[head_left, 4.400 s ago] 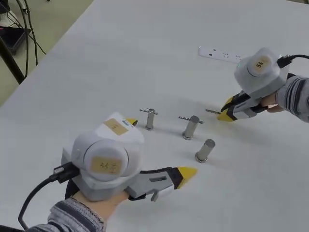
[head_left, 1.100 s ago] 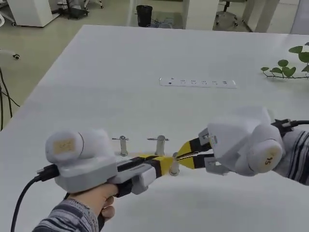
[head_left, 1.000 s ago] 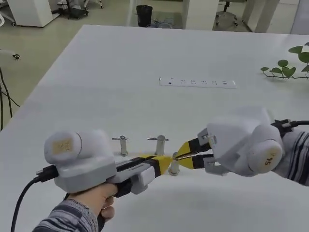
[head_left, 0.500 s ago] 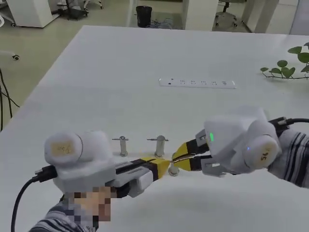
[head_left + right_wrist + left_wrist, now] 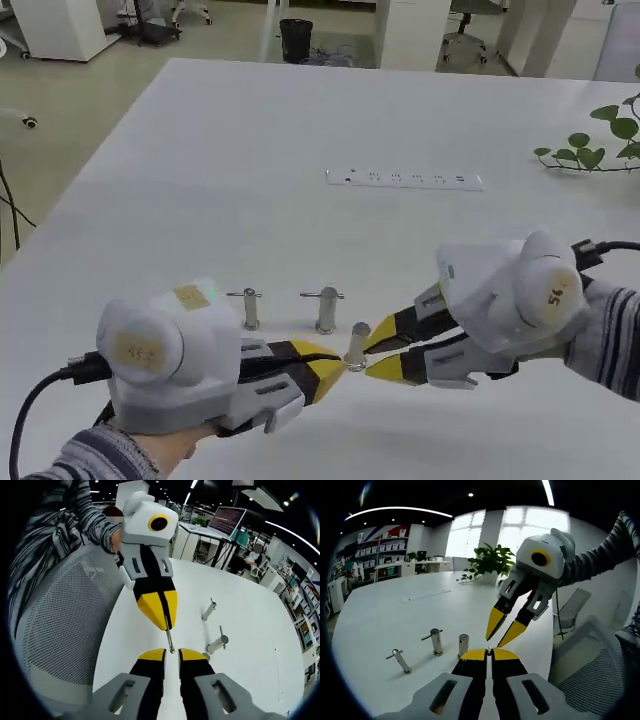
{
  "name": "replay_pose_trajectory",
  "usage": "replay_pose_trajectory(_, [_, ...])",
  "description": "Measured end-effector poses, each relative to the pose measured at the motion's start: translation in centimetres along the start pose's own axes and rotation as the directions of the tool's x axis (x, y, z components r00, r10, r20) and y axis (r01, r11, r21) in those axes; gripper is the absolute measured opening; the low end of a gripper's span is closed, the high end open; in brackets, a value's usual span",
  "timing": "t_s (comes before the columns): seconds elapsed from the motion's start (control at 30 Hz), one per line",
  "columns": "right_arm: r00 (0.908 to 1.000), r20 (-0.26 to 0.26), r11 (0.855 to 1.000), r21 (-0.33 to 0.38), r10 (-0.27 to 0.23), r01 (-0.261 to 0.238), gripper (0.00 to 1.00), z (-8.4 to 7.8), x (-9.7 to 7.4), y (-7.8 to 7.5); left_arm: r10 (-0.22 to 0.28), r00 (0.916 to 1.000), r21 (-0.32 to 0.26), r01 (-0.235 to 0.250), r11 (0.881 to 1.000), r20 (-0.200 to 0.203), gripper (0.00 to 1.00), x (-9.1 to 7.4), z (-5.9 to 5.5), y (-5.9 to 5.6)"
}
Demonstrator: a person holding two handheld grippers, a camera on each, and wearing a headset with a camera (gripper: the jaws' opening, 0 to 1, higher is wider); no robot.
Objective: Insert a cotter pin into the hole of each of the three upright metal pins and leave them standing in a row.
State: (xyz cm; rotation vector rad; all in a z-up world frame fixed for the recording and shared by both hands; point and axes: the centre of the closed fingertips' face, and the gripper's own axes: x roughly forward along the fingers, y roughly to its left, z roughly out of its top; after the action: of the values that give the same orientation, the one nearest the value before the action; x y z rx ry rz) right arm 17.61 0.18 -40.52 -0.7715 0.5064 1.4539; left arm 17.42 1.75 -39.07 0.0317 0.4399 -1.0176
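Third insertion in hand; my left gripper (image 5: 339,366) has its jaws pinched on the thin steel cotter pin (image 5: 169,640), just beside the bare upright metal pin (image 5: 357,343); my right gripper (image 5: 367,361) waits near that pin, jaws parted, holding nothing; next, I judge, line the tip up with its hole.

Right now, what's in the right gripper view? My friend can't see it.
The left gripper, yellow-tipped, reaches in from the top, shut on a thin cotter pin pointing at the open right gripper. Beyond, two metal pins on the white table have theirs fitted.
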Motion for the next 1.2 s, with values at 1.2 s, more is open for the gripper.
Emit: replay_pose_trajectory(1.2, [0.9864, 0.049, 0.986, 0.052, 0.157, -0.159, 0.0, 0.9, 0.5, 4.1, -0.198, 0.9802, 0.142, 0.197, 0.97, -0.005, 0.0, -1.4, 0.1, -3.3])
